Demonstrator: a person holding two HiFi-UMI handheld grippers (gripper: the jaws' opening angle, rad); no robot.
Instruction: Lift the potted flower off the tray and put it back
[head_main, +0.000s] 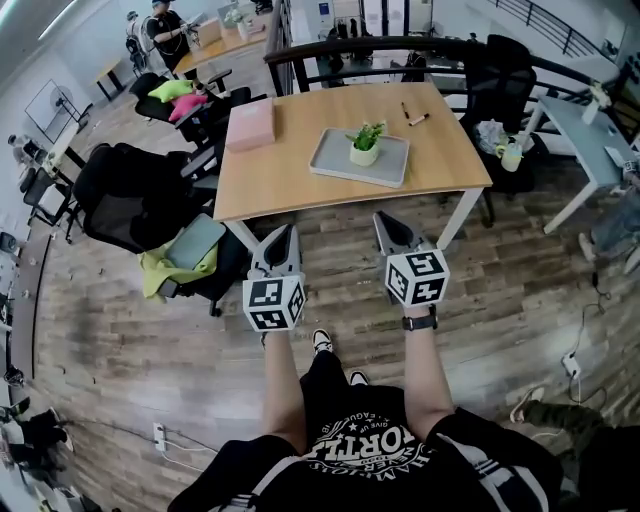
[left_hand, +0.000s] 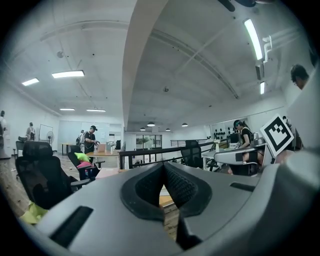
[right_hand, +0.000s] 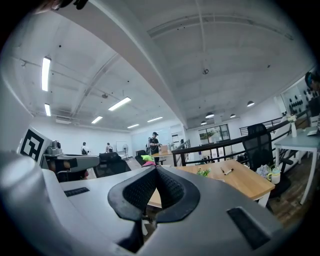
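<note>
1. Left gripper (head_main: 284, 234) and right gripper (head_main: 386, 220) hover side by side just short of the table (head_main: 300, 170), jaws pressed together, empty.
2. Potted flower (head_main: 365, 145) stands upright on the tray (head_main: 335, 160), well beyond both grippers.

Partial "ORTL" on black T-shirt (head_main: 365, 447)

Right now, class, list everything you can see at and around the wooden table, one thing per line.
table: one, light wood, centre
tray: one, grey, on the table
potted flower: one, green in a pale pot, on the tray
box: one, pink, table's left edge
pens: two, dark, table's far side
office chair: one, black, left of the table
left hand-held gripper: grey, shut, empty
right hand-held gripper: grey, shut, empty
</note>
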